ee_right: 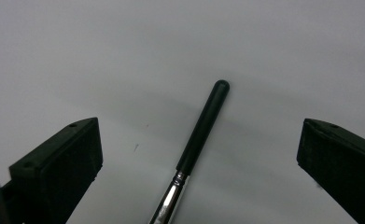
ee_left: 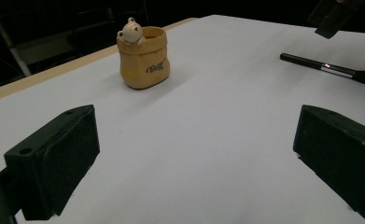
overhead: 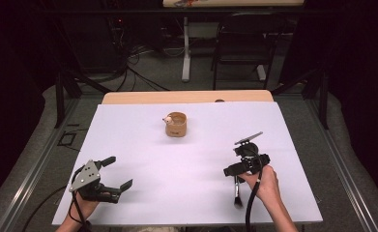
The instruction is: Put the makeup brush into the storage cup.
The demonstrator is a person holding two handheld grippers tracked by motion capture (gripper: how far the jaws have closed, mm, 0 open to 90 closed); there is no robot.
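Now I hover my right claw (ee_right: 199, 154), wide open and empty, astride the black-handled makeup brush (ee_right: 203, 126) to grasp it.

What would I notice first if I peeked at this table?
Probably the little tan pot with a tiny bear peeking over its rim, standing alone toward the far middle of the white table. Next, the black brush lying flat near the right front, with the right gripper open right above its handle. The left gripper waits open at the left front.
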